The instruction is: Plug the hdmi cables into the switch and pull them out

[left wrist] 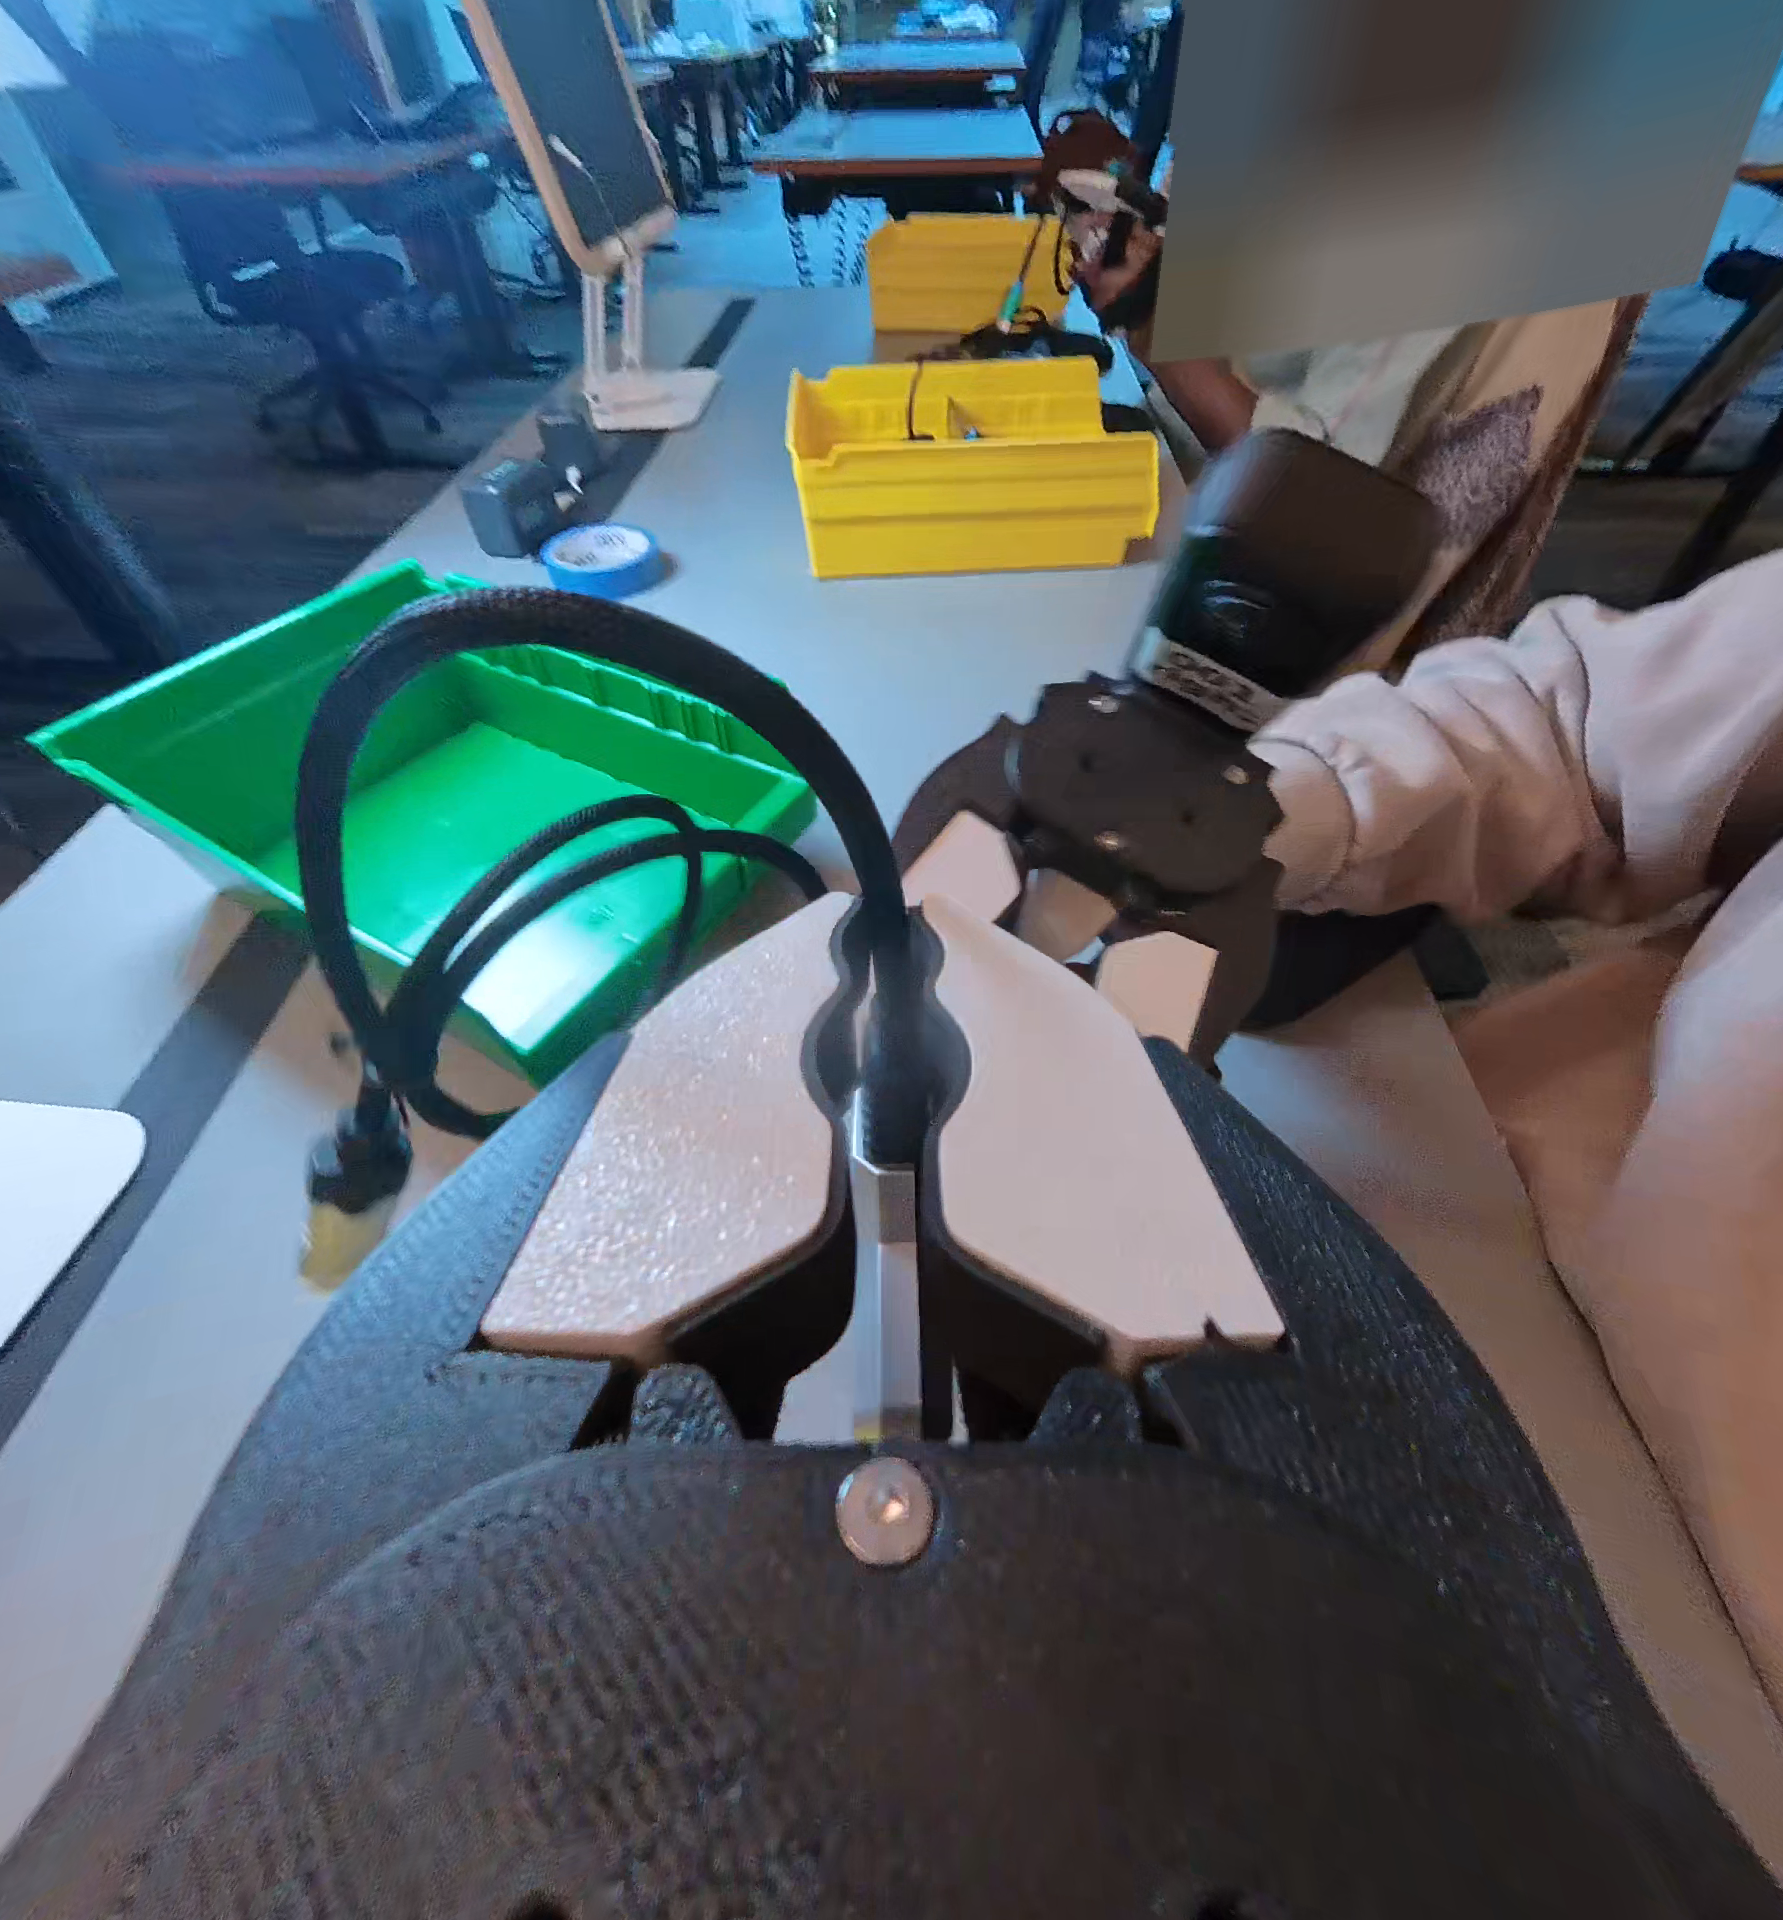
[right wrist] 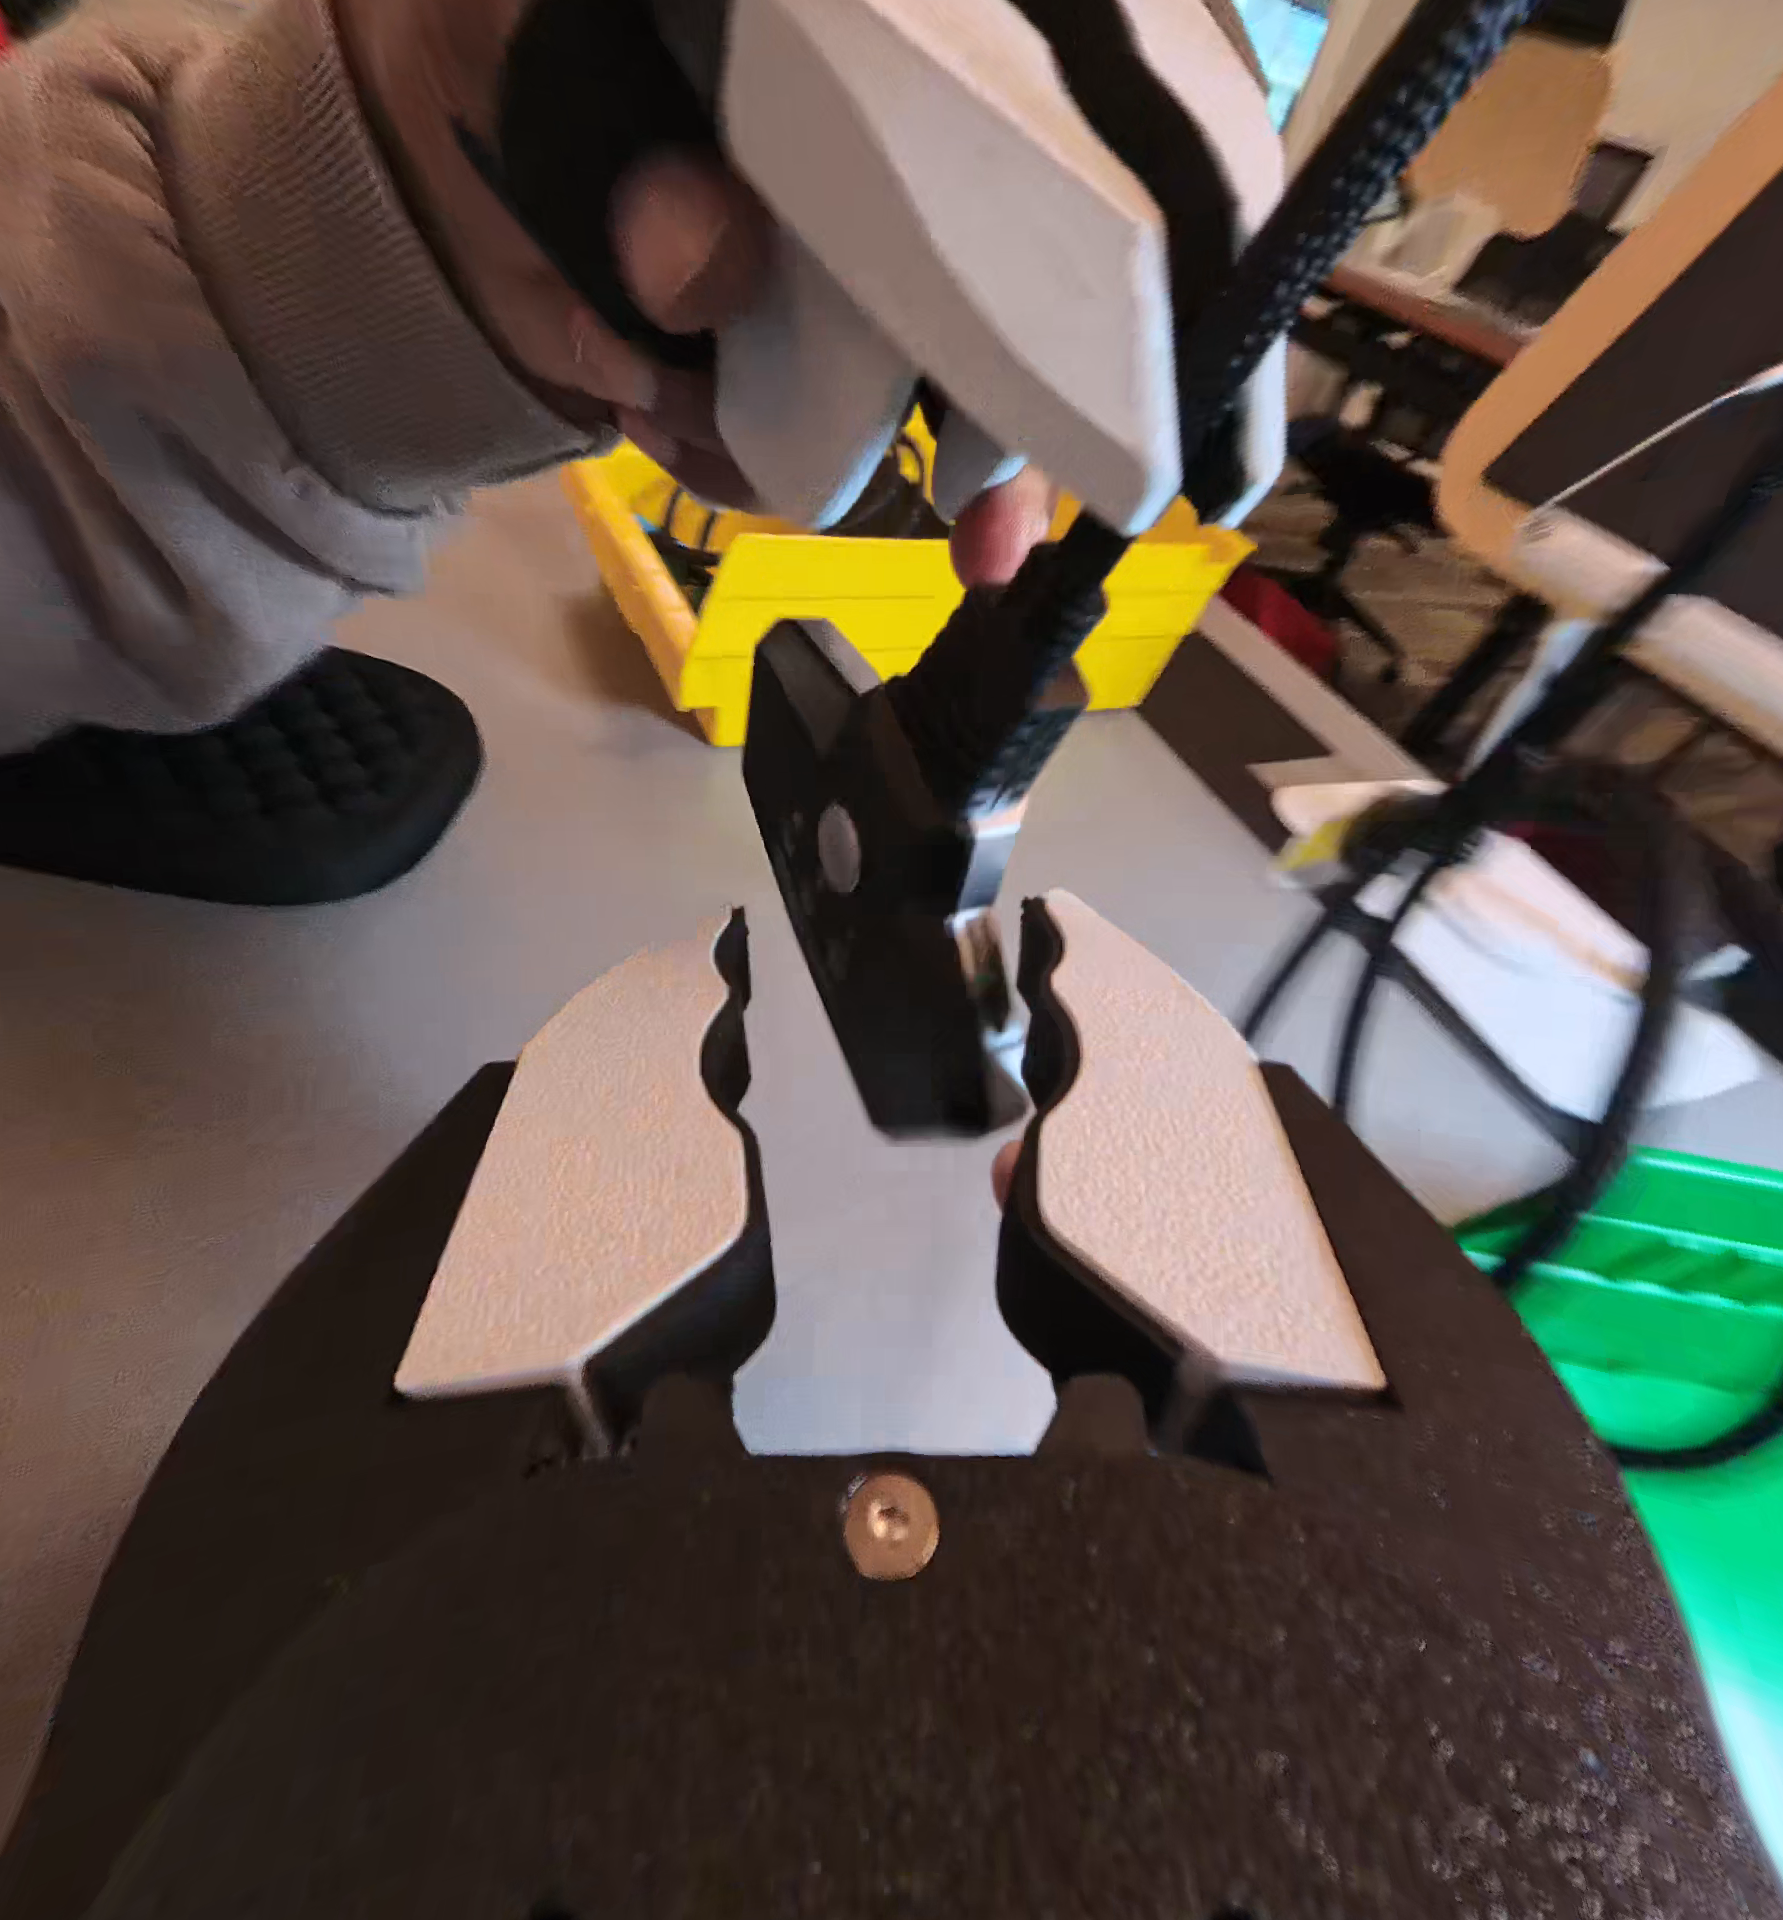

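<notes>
left gripper [left wrist: 882,1039] jaws clamped on the cable [left wrist: 575,634], switch [right wrist: 866,935] hangs at twelve o'clock between the gaping right gripper [right wrist: 882,1039] jaws; one twist could bend the plug

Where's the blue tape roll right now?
In the left wrist view, the tape roll lies on the table, between the green bin and the nearer yellow bin.

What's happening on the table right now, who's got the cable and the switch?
The left gripper is shut on the black braided HDMI cable near its plug. In the right wrist view that plug meets the small black switch, which hangs between the open fingers of the right gripper. The cable's slack loops over the green bin.
</notes>
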{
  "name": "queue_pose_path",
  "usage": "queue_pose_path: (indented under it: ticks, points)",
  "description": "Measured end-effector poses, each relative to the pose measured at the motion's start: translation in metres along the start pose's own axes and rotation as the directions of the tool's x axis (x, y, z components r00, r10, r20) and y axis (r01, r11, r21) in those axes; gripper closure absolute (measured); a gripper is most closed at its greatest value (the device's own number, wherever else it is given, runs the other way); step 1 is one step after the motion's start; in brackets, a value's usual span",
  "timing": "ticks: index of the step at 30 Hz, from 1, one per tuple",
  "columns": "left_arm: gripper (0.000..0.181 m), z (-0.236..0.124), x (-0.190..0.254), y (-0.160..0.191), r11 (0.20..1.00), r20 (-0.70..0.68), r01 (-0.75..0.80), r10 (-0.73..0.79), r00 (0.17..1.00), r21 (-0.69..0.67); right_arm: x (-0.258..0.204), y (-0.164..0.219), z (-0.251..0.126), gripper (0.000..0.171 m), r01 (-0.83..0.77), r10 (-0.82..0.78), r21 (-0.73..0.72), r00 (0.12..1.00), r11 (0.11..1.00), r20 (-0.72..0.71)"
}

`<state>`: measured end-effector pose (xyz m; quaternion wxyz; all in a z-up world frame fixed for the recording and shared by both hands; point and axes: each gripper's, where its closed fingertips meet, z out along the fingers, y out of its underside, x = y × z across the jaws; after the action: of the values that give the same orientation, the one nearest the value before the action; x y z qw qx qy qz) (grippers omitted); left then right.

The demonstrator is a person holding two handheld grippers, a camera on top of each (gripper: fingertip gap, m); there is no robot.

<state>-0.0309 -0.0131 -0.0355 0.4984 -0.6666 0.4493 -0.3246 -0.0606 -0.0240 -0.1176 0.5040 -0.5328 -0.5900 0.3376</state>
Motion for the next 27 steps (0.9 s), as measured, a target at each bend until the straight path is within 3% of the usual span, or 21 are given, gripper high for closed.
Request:
queue_pose_path:
  ticks: [2,4,5,9,13,16,18,21,26,27]
  points:
    - [0.174,0.005,0.014,0.009,0.999,-0.040,-0.009,0.008,0.999,-0.031,-0.006,0.004,0.008,0.124,-0.045,0.043,0.028,0.997,0.999,0.061]
    - [0.174,0.006,0.022,0.012,0.999,-0.041,-0.024,0.022,0.999,-0.040,-0.023,0.003,0.013,0.144,-0.045,0.035,0.062,0.987,0.997,0.159]
    - [0.174,0.006,0.027,0.012,0.999,-0.050,-0.033,0.031,0.998,-0.041,-0.031,-0.001,0.013,0.146,-0.068,0.049,0.086,0.976,0.994,0.211]
    - [0.169,-0.009,0.017,0.006,0.996,0.074,-0.089,0.089,0.993,0.000,-0.041,-0.013,0.005,0.147,-0.323,0.268,0.085,0.885,0.943,0.381]
    - [0.151,-0.029,0.017,0.016,0.973,0.191,-0.232,0.231,0.954,-0.017,-0.023,-0.023,-0.007,0.147,-0.582,0.482,0.090,0.741,0.808,0.468]
    - [0.143,-0.028,0.022,0.027,0.910,0.247,-0.413,0.408,0.879,-0.034,-0.002,-0.025,-0.014,0.147,-0.744,0.623,0.087,0.612,0.663,0.486]
    - [0.139,-0.019,0.019,0.039,0.831,0.304,-0.541,0.552,0.776,-0.128,0.009,-0.016,-0.014,0.147,-0.807,0.705,0.061,0.547,0.588,0.451]
    - [0.132,-0.002,-0.003,0.060,0.555,0.344,-0.715,0.830,0.439,-0.425,0.013,-0.015,-0.019,0.147,-0.878,0.773,0.039,0.440,0.477,0.456]
    - [0.143,0.005,-0.015,0.066,0.302,0.424,-0.756,0.905,0.035,-0.581,-0.004,-0.006,-0.017,0.147,-0.877,0.822,-0.070,0.413,0.475,0.392]
    - [0.147,0.005,-0.011,0.068,0.265,0.416,-0.761,0.909,-0.007,-0.592,-0.010,-0.005,-0.014,0.147,-0.879,0.829,-0.085,0.406,0.469,0.384]
